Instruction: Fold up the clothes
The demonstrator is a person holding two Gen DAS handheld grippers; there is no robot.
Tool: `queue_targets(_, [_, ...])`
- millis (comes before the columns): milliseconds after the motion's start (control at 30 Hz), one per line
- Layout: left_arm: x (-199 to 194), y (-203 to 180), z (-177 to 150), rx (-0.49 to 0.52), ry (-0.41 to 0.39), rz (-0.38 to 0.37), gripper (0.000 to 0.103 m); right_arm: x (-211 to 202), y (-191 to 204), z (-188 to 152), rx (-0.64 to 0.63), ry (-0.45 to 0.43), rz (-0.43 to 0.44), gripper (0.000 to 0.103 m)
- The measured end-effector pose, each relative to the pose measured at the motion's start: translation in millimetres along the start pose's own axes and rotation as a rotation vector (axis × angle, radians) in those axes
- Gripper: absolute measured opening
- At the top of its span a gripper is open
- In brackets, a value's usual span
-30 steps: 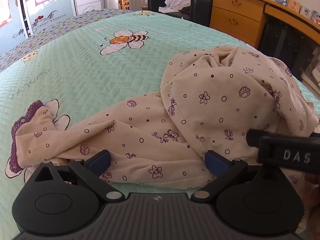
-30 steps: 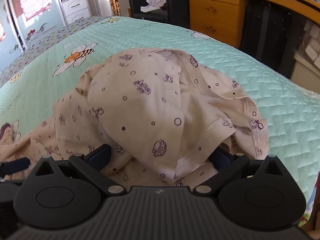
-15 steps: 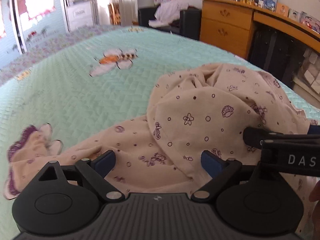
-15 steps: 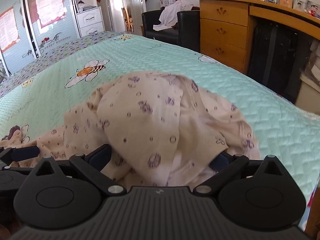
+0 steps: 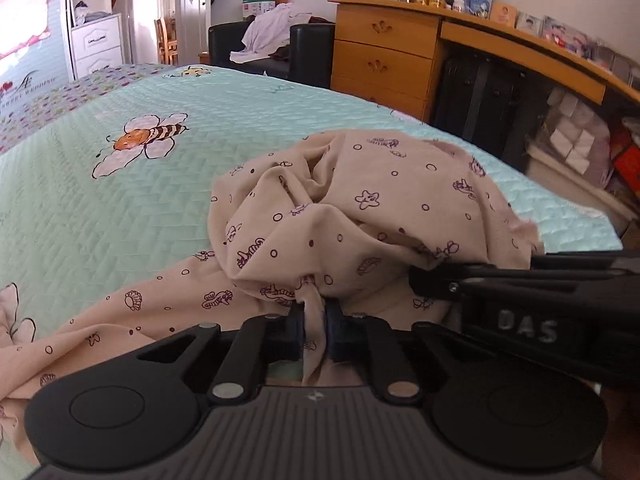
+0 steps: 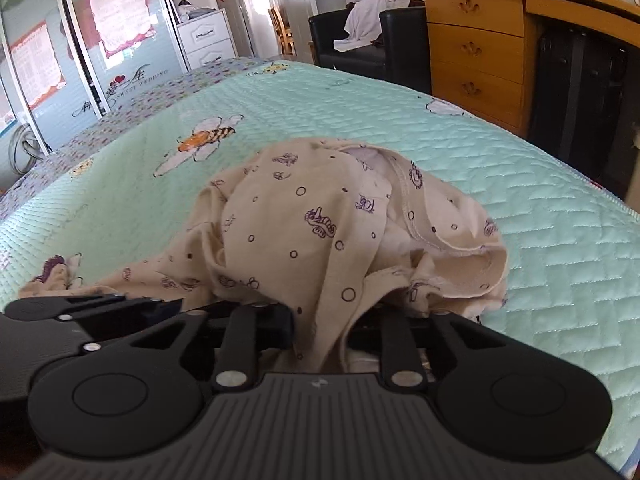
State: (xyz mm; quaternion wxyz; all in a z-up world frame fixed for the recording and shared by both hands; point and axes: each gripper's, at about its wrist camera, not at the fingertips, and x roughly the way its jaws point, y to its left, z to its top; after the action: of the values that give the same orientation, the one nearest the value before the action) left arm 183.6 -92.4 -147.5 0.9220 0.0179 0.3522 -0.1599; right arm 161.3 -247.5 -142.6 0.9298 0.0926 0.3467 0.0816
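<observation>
Crumpled printed pyjama garment (image 5: 360,216) heaped on green quilted bedspread (image 5: 120,200), near bee motif (image 5: 140,142). Left gripper (image 5: 316,332) and right gripper (image 6: 320,328) each pinch fabric edge, likely to lift and spread it.

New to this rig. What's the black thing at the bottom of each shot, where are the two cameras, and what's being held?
No robot arm here: a person holds a two-finger gripper in each hand, and a fisheye camera on each looks forward along its fingers. The black shape at the bottom of each picture is that gripper's own body.

In the left wrist view, the left gripper is shut on a fold of the beige printed garment; the black bar entering from the right is the other gripper.

In the right wrist view, the right gripper has its fingers drawn together with the same garment pinched between them.

The garment lies crumpled on a bed with a mint green quilted bedspread printed with a bee. Nothing is folded yet.
</observation>
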Motion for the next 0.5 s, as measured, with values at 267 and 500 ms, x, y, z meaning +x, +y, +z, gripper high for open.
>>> queue_targets(267, [-65,5,11,-0.052,-0.133,-0.054,0.004,-58,17,19,0.014,-0.084,0.119,0.013])
queue_targets(500, [-178,36,11,-0.132,-0.319,0.032,0.004,-122,75,40,-0.054,-0.171,0.299,0.012])
